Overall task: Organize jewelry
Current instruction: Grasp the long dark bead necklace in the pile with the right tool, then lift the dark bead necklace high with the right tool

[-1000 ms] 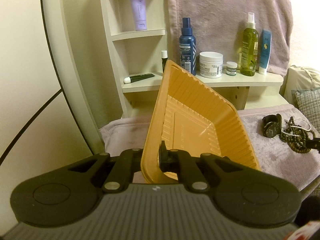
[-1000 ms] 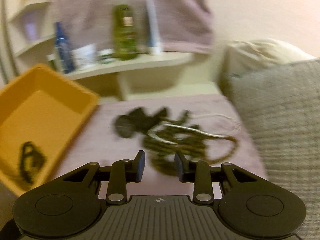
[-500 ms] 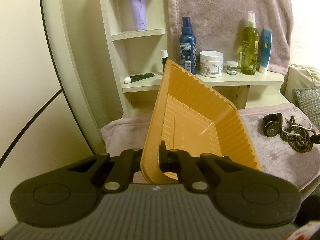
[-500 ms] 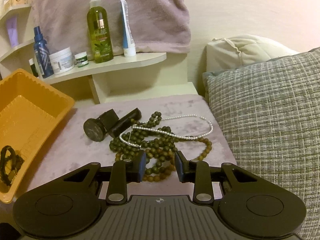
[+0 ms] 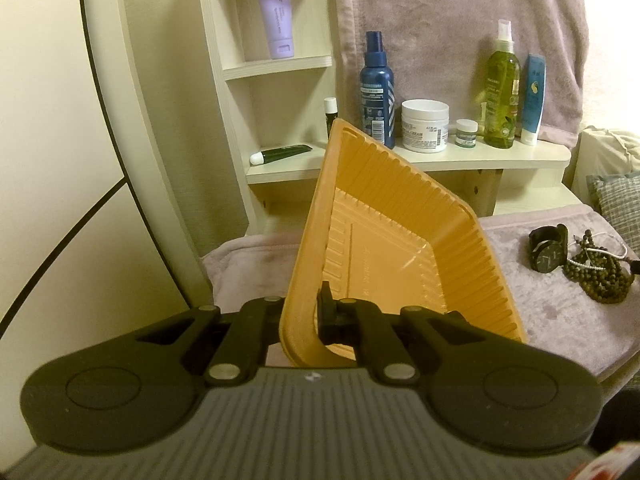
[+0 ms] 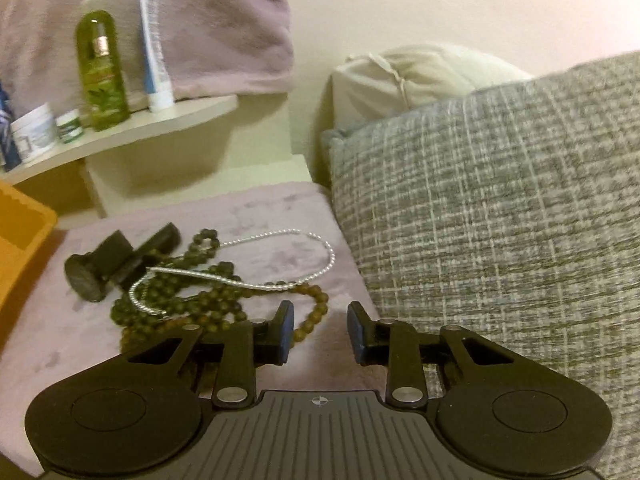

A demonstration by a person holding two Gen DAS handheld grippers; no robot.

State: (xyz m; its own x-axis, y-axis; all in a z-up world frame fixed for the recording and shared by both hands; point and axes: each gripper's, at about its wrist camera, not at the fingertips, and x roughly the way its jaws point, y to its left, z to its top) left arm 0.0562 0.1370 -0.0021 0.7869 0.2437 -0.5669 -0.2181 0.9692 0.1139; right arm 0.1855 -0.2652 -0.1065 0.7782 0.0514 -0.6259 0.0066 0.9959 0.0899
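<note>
My left gripper (image 5: 304, 306) is shut on the near rim of the orange ribbed tray (image 5: 360, 168), which is held tilted up above the pink cloth. The tray's corner also shows at the left edge of the right wrist view (image 6: 20, 232). On the cloth lie a black watch (image 6: 104, 268), a tangle of brown wooden beads (image 6: 180, 300) and a thin silver bead chain (image 6: 280, 236). My right gripper (image 6: 320, 324) is low over the right end of that pile. Its jaws are closing, still apart. A loop of brown beads lies by the left finger, and no pad presses on it.
A grey woven cushion (image 6: 500, 208) crowds the right side, with a cream pillow (image 6: 420, 72) behind it. A pale shelf (image 5: 440, 156) at the back carries a green bottle (image 5: 500, 92), a blue spray bottle (image 5: 376, 88), tubes and a white jar (image 5: 424, 124). A pink towel hangs above.
The right gripper has shifted to the right and lower, toward the cushion; the bead pile now sits left of its fingers and the tray has slid nearly out of view. The left gripper and tray stayed put.
</note>
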